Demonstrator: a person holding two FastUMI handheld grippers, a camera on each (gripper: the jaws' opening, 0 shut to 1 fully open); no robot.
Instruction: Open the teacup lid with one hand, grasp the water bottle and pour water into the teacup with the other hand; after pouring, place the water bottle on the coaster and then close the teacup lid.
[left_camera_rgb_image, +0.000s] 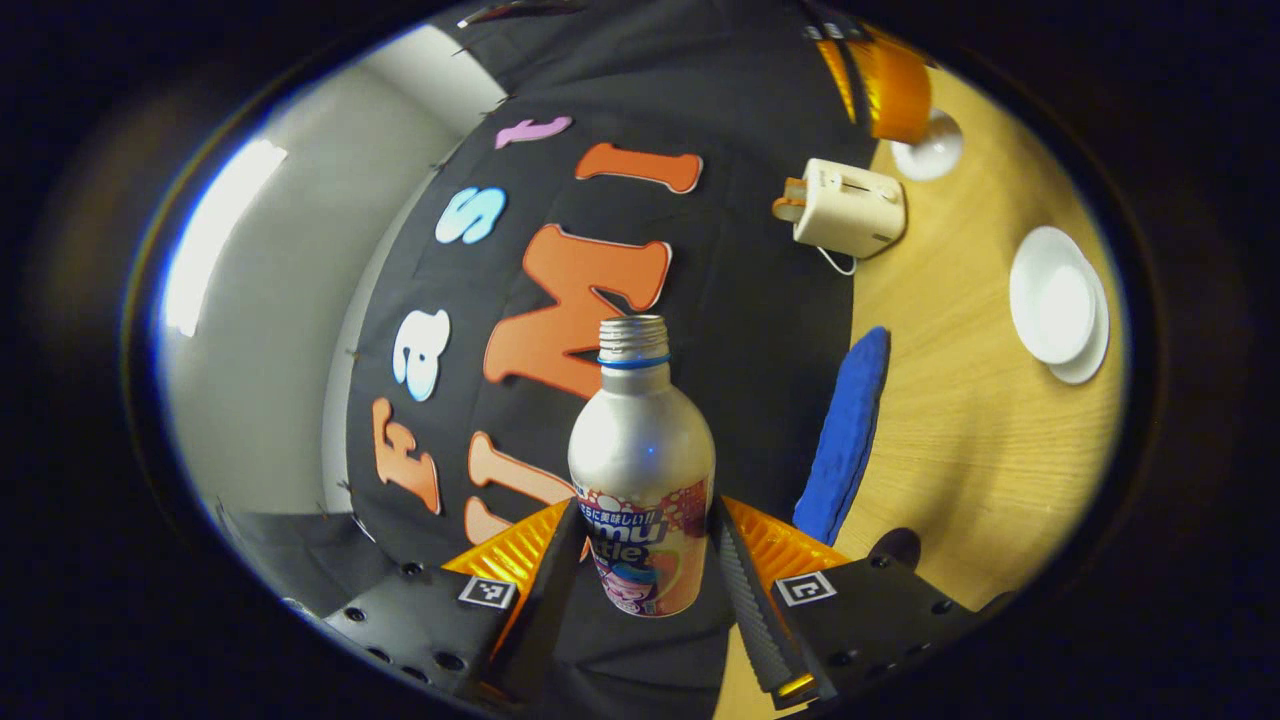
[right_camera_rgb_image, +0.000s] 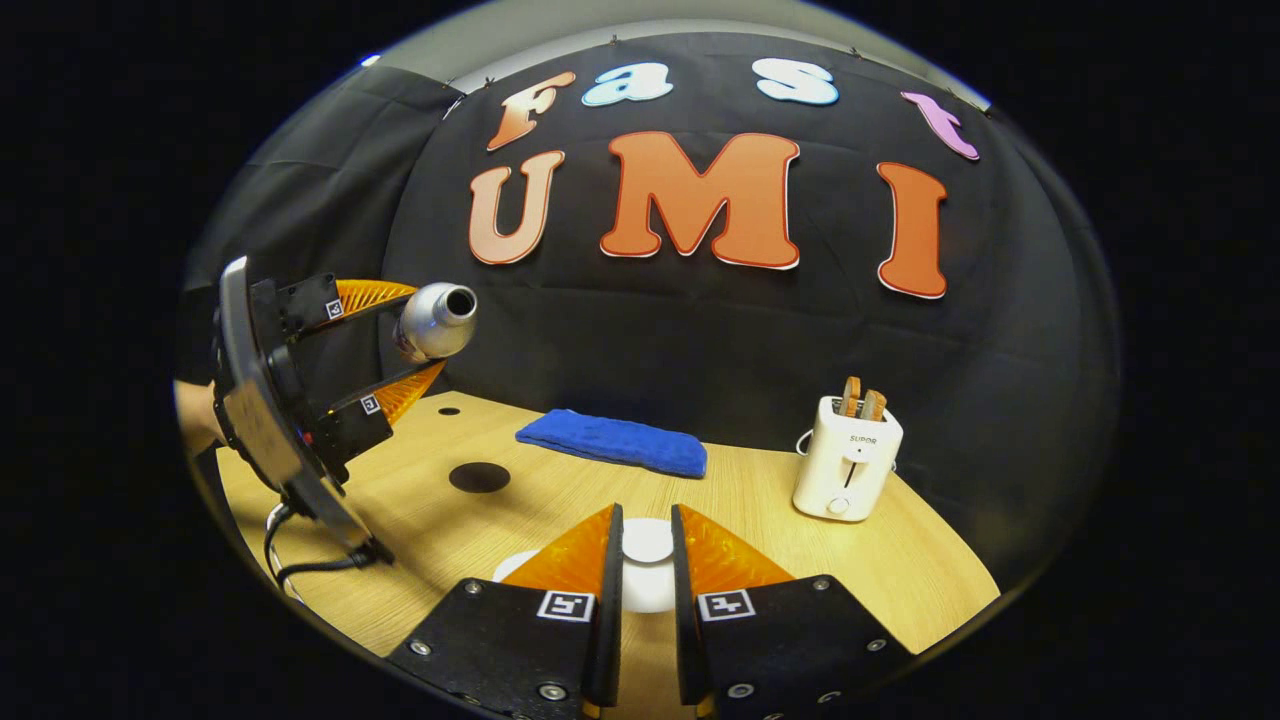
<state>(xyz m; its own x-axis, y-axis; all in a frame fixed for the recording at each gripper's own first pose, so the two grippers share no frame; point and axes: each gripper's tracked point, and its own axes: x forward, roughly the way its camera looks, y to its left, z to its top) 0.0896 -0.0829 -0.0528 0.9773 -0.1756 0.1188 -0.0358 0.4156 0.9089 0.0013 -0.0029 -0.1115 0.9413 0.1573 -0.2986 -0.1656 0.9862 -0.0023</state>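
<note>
My left gripper (left_camera_rgb_image: 647, 512) is shut on a silver water bottle (left_camera_rgb_image: 640, 440) with a printed label and an uncapped neck. In the right gripper view that gripper (right_camera_rgb_image: 420, 330) is at the left, holding the bottle (right_camera_rgb_image: 432, 320) on its side above the table, mouth facing right. My right gripper (right_camera_rgb_image: 647, 512) is shut on the knob of the white teacup lid (right_camera_rgb_image: 648, 545). In the left gripper view the lid (left_camera_rgb_image: 928, 148) hangs apart from the open white teacup (left_camera_rgb_image: 1048, 295) on its saucer. The dark round coaster (right_camera_rgb_image: 478, 477) lies on the table below the bottle.
A folded blue cloth (right_camera_rgb_image: 612, 442) lies at the back of the wooden table (right_camera_rgb_image: 900, 570) against the black wall. A white toaster (right_camera_rgb_image: 845, 458) with toast in it stands at the right. A cable (right_camera_rgb_image: 300, 565) trails from the left gripper over the table's left edge.
</note>
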